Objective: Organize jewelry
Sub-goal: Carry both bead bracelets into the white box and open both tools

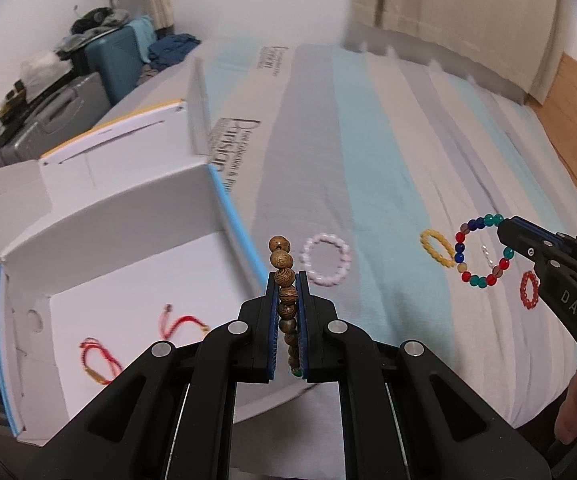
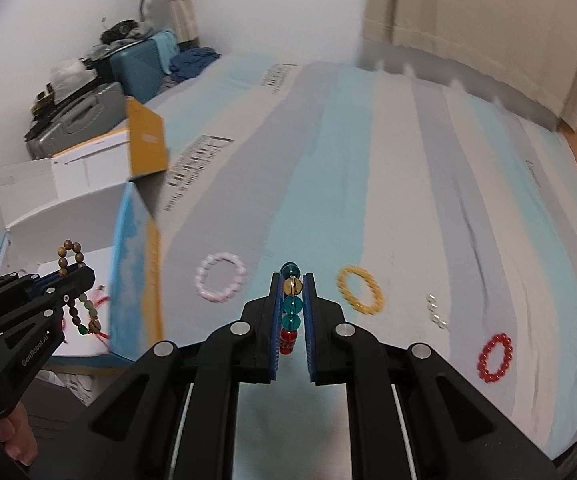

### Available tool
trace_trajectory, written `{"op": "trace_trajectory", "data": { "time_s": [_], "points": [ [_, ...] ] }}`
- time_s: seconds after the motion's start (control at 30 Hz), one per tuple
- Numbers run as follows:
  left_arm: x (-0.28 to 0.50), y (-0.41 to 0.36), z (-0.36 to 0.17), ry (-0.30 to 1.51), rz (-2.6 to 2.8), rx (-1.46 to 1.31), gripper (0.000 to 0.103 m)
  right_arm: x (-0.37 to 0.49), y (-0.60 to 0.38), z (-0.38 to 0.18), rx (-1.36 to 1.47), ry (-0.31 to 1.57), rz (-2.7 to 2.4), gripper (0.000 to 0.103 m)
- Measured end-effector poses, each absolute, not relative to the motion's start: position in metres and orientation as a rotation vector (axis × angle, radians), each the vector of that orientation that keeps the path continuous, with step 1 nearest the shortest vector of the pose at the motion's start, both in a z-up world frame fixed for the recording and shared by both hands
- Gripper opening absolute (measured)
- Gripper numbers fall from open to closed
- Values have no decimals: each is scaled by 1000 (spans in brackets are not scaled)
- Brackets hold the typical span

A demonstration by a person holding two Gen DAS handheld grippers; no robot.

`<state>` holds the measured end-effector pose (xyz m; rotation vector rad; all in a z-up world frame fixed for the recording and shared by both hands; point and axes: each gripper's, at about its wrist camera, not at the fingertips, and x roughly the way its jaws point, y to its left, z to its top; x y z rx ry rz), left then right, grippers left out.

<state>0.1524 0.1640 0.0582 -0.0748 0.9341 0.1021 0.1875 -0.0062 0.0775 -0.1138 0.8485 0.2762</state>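
Jaws clenched: our left gripper (image 1: pixel 287 292) holds the wooden bracelet (image 1: pixel 282 280), our right gripper (image 2: pixel 291 300) the multicolor bracelet (image 2: pixel 290 308), above the bed (image 2: pixel 368 200).

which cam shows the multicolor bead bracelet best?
Left wrist: the multicolor bead bracelet shows as a full ring held side-on at the tip of the right gripper. Right wrist sees it only edge-on, a short column of teal, amber and red beads pinched between the fingers.

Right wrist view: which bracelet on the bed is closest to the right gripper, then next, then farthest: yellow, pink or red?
From the right gripper:
1. Yellow bracelet, just right of the tips.
2. Pink bracelet, left, toward the box.
3. Red bracelet, far right.
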Motion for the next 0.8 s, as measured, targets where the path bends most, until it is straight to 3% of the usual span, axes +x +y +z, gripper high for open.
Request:
{"op": "trace_trajectory", "data": {
  "time_s": [0.37,0.8],
  "points": [
    [123,236,76,911,195,-113,7,171,80,96,-160,810,389,9],
    [92,305,61,939,281,-174,7,148,168,88,-229,821,506,9]
  ]
}}
